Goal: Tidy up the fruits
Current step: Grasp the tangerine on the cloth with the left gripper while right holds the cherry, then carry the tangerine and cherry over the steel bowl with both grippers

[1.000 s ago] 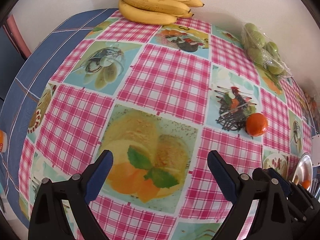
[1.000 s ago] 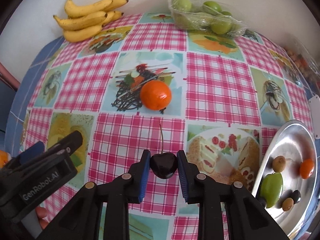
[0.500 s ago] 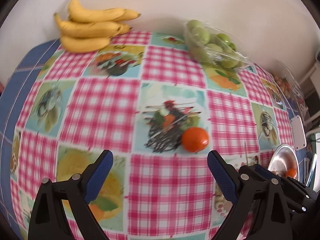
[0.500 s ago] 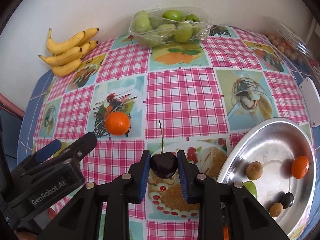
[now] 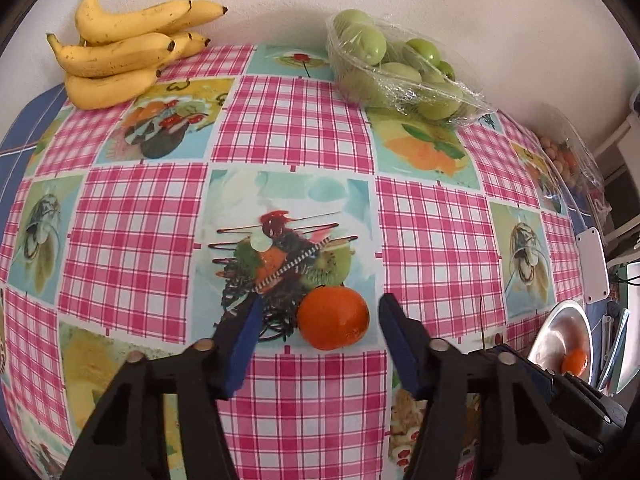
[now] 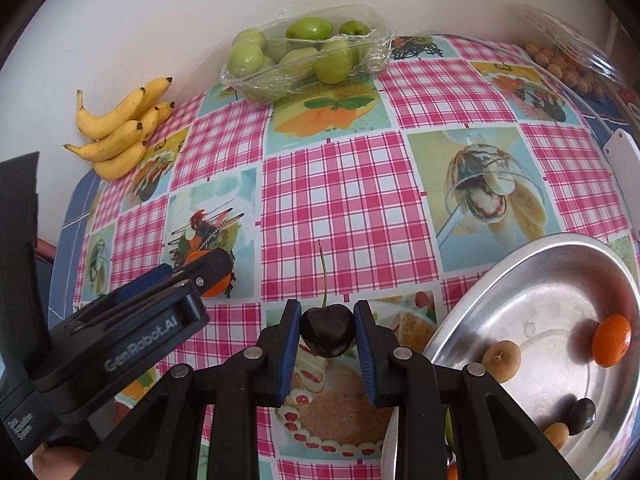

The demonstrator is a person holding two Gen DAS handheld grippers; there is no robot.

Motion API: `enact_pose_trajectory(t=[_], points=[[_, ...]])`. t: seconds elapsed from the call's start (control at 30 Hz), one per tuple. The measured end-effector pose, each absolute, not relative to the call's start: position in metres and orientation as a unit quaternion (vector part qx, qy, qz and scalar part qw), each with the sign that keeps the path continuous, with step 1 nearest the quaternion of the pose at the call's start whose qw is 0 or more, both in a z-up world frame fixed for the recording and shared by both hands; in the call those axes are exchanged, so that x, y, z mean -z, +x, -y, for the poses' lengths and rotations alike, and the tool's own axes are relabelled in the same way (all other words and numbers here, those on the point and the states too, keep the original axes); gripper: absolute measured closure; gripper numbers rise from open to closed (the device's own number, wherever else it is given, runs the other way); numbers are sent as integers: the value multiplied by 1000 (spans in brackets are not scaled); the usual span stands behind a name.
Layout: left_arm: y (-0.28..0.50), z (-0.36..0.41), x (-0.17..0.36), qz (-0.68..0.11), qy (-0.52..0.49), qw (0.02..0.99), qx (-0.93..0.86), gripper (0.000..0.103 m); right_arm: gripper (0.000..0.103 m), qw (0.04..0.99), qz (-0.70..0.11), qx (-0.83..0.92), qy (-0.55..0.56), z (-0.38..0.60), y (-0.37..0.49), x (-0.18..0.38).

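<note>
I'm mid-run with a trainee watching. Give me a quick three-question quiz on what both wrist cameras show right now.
1. True or false: the right gripper is shut on a dark cherry.
2. The left gripper stands open, its fingers on either side of which fruit? A) the bananas B) the loose orange C) the wrapped green fruits
3. Fill in: the steel dish already holds a small ______ fruit near its far right rim.

Key: 1 true. 2 B; its jaws have not closed on it. 3 orange.
</note>
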State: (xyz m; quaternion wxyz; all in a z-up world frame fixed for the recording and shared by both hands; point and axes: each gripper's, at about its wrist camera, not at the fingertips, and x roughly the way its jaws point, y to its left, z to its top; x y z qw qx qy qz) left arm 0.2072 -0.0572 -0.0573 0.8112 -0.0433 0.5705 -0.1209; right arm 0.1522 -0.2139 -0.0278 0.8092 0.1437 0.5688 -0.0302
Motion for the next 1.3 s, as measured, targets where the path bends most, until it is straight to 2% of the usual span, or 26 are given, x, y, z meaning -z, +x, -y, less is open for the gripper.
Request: enact_pose_trajectory(t=[0.07, 0.1, 0.7, 1.3], points=[[206, 57, 58, -566, -53, 812, 132, 63, 74, 809, -568, 31, 145, 214, 152, 27], [206, 58, 58, -565, -54, 812, 134, 64, 74, 810, -568, 32, 145, 214, 152, 27], [145, 41, 13, -526, -64, 837, 135, 64, 74, 823, -551, 32, 132, 216, 121, -14], [103, 90, -5, -514, -64, 833, 195, 64, 74, 821, -550, 83, 125, 274, 85, -20]])
